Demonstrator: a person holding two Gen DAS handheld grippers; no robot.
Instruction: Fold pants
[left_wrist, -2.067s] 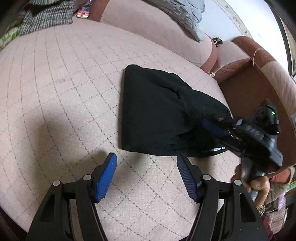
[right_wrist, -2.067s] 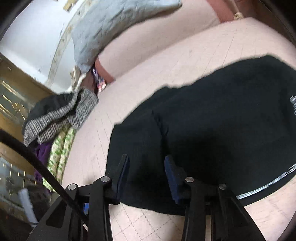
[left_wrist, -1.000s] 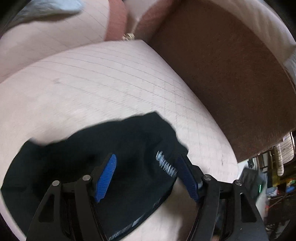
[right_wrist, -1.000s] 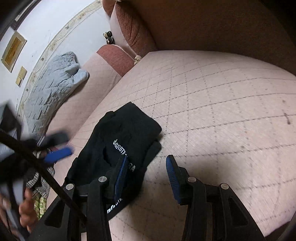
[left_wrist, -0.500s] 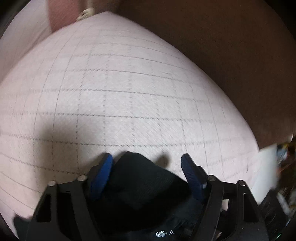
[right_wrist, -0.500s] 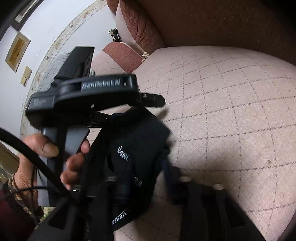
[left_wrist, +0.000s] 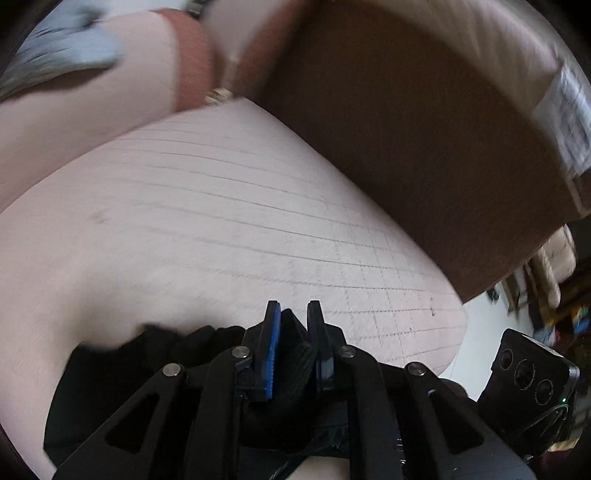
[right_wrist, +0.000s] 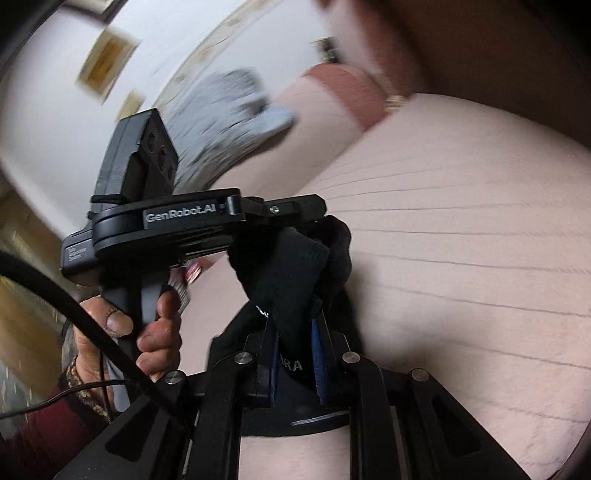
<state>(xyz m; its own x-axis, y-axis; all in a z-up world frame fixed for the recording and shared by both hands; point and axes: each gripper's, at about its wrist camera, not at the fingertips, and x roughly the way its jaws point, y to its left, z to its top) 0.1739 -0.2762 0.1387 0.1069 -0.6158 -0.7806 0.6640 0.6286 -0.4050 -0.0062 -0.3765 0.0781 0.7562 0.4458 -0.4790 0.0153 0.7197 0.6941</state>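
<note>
My left gripper (left_wrist: 293, 314) is pinched shut on a fold of the black pants (left_wrist: 122, 369); my right gripper (right_wrist: 295, 332) is closing on another bunch, lifted. Ahead of both lies bare quilted cushion (left_wrist: 221, 221), then the brown backrest (left_wrist: 424, 147). Only the right view shows the hand (right_wrist: 147, 325); background's blurred, probably a grey quilt (right_wrist: 229, 122).

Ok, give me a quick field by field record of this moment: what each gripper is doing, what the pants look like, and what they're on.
left gripper: shut on the black pants
right gripper: jaws closing, pants fabric between them
pants state: bunched, partly lifted off the surface
surface: pink quilted cushion
backrest: brown
left hand: grips the left gripper's handle
</note>
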